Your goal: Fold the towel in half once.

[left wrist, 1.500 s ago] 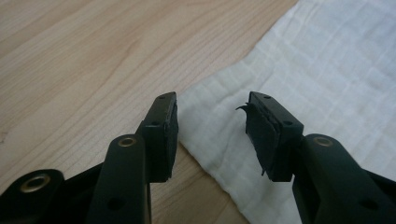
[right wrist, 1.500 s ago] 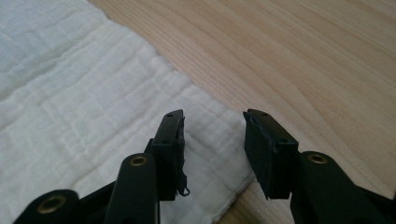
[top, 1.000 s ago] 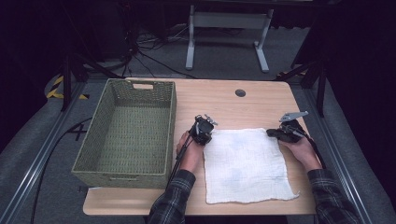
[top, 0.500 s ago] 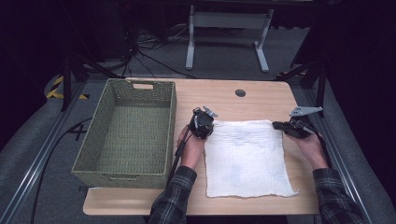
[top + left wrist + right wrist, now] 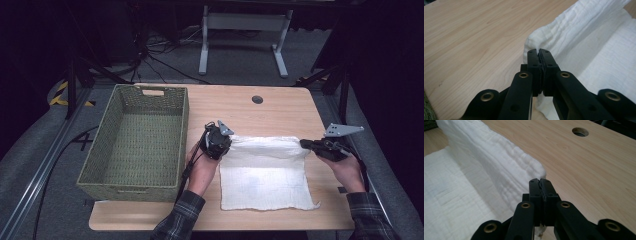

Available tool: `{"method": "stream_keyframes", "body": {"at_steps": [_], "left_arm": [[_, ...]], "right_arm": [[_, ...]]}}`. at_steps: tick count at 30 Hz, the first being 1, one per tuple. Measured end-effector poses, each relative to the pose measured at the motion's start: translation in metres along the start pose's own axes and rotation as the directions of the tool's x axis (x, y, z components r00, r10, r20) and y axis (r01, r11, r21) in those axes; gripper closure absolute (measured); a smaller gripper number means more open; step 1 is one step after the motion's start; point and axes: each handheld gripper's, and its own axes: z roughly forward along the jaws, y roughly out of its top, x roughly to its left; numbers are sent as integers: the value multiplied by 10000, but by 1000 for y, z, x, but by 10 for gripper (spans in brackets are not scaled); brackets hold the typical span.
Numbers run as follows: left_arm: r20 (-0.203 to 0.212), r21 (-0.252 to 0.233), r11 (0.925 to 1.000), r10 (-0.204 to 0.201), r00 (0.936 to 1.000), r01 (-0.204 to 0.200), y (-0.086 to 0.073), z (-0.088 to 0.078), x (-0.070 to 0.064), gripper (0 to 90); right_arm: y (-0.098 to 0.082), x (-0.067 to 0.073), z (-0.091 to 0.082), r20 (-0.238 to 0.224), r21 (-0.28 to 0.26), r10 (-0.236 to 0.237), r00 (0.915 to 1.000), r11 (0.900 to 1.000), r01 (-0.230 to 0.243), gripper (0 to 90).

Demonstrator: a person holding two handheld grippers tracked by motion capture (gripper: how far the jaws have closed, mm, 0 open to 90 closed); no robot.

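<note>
white cloth [image 5: 265, 175] lies on the right half of the table [image 5: 280, 107], near edge flat on the wood, far edge lifted off the surface and stretched in a raised band between the two grippers. the raised band sags slightly in the middle and shows fine vertical creases. the front right corner of the cloth reaches close to the table's front edge.

left gripper [image 5: 226, 143] holds the far left corner of the cloth. in the left gripper view its jaws are pressed together with a thin fold of the cloth [image 5: 574, 35] pinched between the tips. left hand [image 5: 201, 167] comes in from below, plaid sleeve [image 5: 181, 220] at the wrist.

right gripper [image 5: 306, 144] holds the far right corner. in the right gripper view its jaws are likewise clamped tight on the cloth [image 5: 486, 165], fabric bunched just at the tips. right hand [image 5: 345, 170] sits at the table's right edge; grey three-cornered plate [image 5: 341, 131] stands on top of the gripper.

green woven basket [image 5: 135, 140] stands on the left part of the table, just beside the left hand, apart from the cloth. a round cable hole [image 5: 257, 99] sits in the table well behind the cloth. beyond the table: a white metal stand [image 5: 243, 35] and loose cables [image 5: 150, 50] on the grey floor.
</note>
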Motion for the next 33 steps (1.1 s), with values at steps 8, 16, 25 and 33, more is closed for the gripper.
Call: {"method": "stream_keyframes", "body": {"at_steps": [8, 16, 25, 33], "left_arm": [[271, 207, 9989, 417, 9988, -423, -15, -14, -22, 877], [617, 606, 9967, 495, 9969, -533, -38, -15, -40, 877], [1269, 1871, 9794, 522, 9905, -756, -67, 7, -51, 877], [652, 2079, 9713, 1037, 9925, -1152, -64, 19, -52, 877]], "right_arm": [[-15, 22, -14, -223, 280, -153, 9996, 9995, 160, 888], [-37, 44, -23, -657, 587, 31, 9978, 9983, 8, 888], [-64, 55, -10, -1042, 1709, 381, 9938, 9851, -199, 887], [-64, 52, 4, -780, 2068, 167, 9968, 9784, -2, 887]]}}
